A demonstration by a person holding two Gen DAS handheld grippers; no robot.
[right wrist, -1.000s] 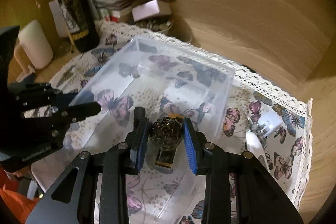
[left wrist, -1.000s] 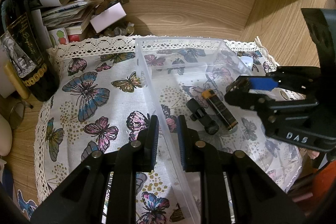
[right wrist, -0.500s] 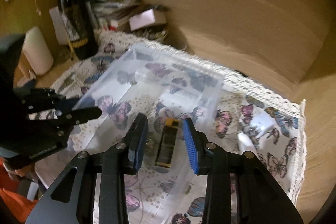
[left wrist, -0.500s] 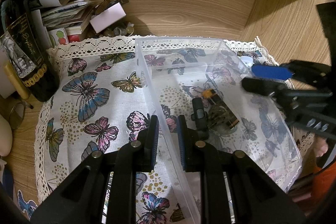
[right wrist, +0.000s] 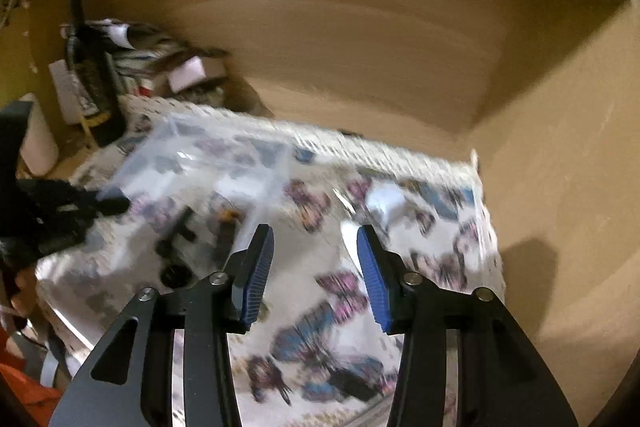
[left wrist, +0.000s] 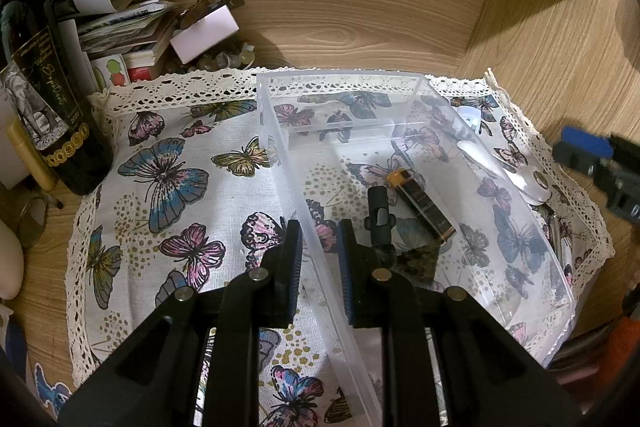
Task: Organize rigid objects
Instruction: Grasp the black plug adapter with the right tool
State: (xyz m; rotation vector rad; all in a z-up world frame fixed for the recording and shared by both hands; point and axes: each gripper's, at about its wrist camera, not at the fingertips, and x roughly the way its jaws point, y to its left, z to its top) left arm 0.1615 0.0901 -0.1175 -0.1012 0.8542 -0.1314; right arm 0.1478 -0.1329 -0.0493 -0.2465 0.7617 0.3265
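My left claw (left wrist: pixel 318 255) is clenched on the near left wall of the clear plastic box (left wrist: pixel 400 83), one pad outside the wall and one inside it. The box sits on a butterfly-print cloth (left wrist: pixel 176 187) with a lace edge, inside a wooden alcove. Three things lie on the floor of the box: a black clip-like piece (left wrist: pixel 378 217), just beside it a dark stick with an orange end (left wrist: pixel 424 205), lying slantwise, and a dark mottled lump (left wrist: pixel 418 257) at the near end of the stick, partly hidden behind my claw's right finger. A white plug (left wrist: pixel 470 115) and a pale flat piece (left wrist: pixel 516 175) rest on the cloth outside the far right wall of the box.

My right claw (right wrist: pixel 316 263) hangs above the cloth to the right of the box, empty, its blue pads apart and its jaws opening with nothing between them. Its view is blurred. In it the white plug (right wrist: pixel 386 201) shows just beyond the fingertips, and the box (right wrist: pixel 208 163) stands off to the left, near my other claw.

A dark wine bottle (left wrist: pixel 52 107) stands at the left edge of the cloth, with a heap of papers and small boxes (left wrist: pixel 132 27) behind it against the back wall.
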